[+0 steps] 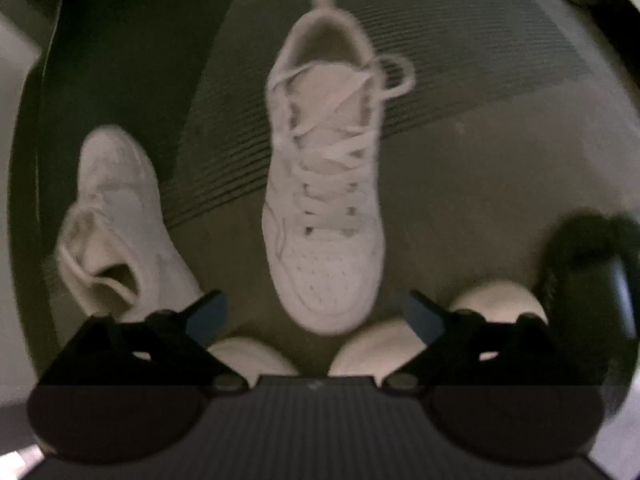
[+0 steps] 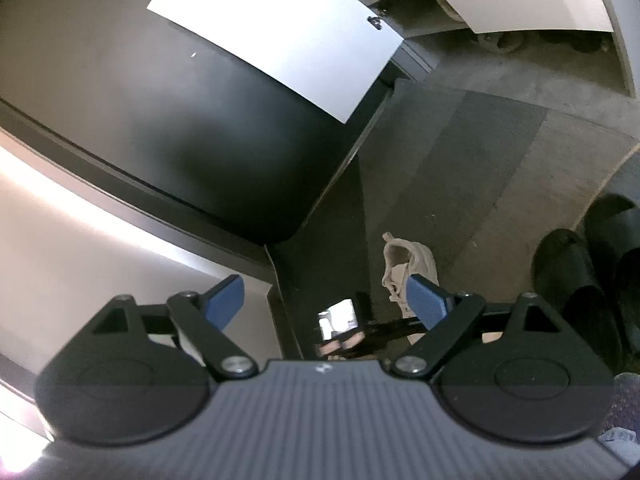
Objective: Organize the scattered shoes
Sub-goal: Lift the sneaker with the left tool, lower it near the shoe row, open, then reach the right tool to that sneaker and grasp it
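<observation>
Left wrist view
- Left gripper (image 1: 316,316): fingers spread wide, nothing between the pads; points almost straight down at the floor.
- White sneaker (image 1: 324,168): upright on its sole, laces up, on the floor just ahead of the fingers and centred in the gap between them.
- Long axis: runs straight away from the gripper, toe nearest the fingers, heel tab far, partly on the ribbed mat (image 1: 460,64).
- Fit, judged: the fingers straddle the shoe's width, so a drop onto the laced midsection looks to need little turning.
- Beige sneaker (image 1: 120,224): tipped on its side, to the left of the white one and apart from it, opening toward the left finger, toe pointing away.
- Pale rounded toes (image 1: 256,354): low in the frame behind the fingers; what they are I cannot tell.
- Black shoe (image 1: 588,280): at the right edge, blurred.

Right wrist view
- Right gripper (image 2: 328,304): fingers wide apart, empty, aimed shallowly downward toward a wall corner.
- Beige sneaker (image 2: 404,272): on the floor beyond the right finger, partly hidden by it, well ahead of the pads.
- Black slippers (image 2: 576,280): side by side at the right edge.
- White sneaker: not in this view.

Nearer hand, judged: the left, directly over the white sneaker; the right stands farther from any shoe.
</observation>
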A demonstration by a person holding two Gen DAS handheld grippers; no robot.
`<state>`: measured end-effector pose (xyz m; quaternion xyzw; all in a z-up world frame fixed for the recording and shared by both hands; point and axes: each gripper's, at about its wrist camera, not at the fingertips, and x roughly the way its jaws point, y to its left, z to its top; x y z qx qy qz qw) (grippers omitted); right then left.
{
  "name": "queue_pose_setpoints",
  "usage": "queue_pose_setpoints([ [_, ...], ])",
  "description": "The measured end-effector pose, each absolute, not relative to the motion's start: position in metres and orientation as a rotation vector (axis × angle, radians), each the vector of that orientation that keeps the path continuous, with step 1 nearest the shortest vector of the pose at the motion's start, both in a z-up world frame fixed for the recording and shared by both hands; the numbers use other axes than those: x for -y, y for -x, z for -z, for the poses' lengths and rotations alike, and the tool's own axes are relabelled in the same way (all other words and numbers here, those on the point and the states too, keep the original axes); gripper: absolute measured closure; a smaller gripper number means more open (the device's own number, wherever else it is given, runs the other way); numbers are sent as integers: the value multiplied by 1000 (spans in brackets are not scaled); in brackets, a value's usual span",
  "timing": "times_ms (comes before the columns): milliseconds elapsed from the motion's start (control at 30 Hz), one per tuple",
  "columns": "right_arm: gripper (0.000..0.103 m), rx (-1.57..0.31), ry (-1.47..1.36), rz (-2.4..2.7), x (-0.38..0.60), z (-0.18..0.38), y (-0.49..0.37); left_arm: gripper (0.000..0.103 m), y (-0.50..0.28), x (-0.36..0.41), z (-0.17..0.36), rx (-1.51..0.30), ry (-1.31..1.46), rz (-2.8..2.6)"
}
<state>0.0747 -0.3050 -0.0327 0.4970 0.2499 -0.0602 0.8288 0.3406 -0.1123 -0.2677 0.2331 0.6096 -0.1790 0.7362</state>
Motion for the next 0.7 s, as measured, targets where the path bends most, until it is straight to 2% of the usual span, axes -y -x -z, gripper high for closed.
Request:
queue_pose_setpoints([
  [200, 12, -538, -1023, 132, 297, 30, -78, 5, -296, 114, 179, -1259, -548, 527],
  [467, 13, -527, -973, 199, 285, 24, -75, 4, -259, 87, 61, -1141, -285, 614],
  [700, 13, -544, -882, 318, 279, 20, -70, 1, -238, 49, -20, -900, -317, 490],
])
